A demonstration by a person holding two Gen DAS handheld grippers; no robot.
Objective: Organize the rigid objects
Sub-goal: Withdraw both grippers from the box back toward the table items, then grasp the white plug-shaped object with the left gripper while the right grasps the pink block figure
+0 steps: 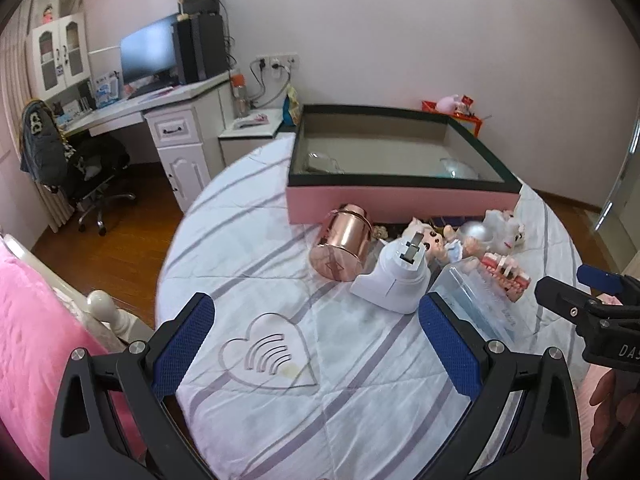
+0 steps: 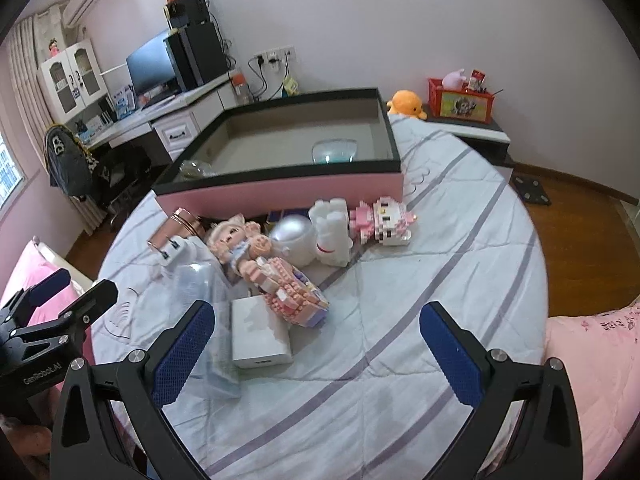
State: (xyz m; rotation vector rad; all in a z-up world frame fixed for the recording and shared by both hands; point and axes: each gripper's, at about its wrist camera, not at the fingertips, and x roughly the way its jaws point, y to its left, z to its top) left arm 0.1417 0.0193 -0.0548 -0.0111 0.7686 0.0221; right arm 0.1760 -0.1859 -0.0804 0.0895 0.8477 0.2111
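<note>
left gripper [image 1: 316, 344]: black angular frame, silver screws, blue mesh-textured pads | right gripper [image 2: 316, 350]: same build | white lettering on each gripper's side | bare skin of hand [image 1: 606, 408] at 4 o'clock

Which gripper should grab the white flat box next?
Right, probably. The white box lies just ahead of the open right gripper, near its left finger. The left gripper, also open, faces the copper can and white plug; the box isn't in its view.

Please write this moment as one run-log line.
left gripper: open, empty | right gripper: open, empty | toys beside pink box | stage: before pick
</note>
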